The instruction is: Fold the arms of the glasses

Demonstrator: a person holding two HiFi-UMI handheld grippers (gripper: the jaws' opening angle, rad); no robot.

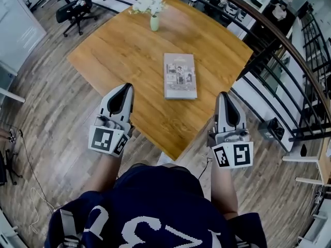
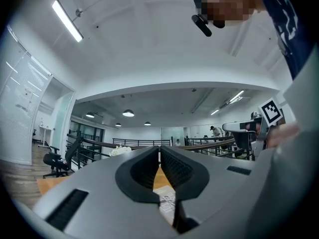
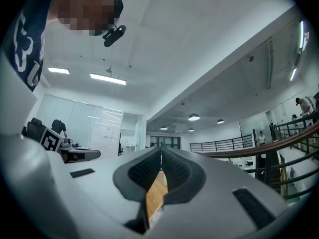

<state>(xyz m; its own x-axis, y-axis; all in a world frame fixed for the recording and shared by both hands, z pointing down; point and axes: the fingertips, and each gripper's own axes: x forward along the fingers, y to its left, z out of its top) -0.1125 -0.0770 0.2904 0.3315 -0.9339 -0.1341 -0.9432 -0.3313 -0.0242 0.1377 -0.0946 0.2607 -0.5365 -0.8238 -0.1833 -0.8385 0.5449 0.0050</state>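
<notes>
Left gripper (image 1: 125,88), right gripper (image 1: 223,95): closed, empty

Bright ceiling lighting, sharp focus, fisheye-warped edges.

A grey rectangular book (image 1: 180,75) lies flat near the middle of a light-brown wooden table (image 1: 129,50). At the table's far corner stands a pale green vase (image 1: 154,22) of white flowers (image 1: 148,4). A black wheeled office chair (image 1: 75,9) stands beyond it on the grey plank floor (image 1: 46,123).
</notes>
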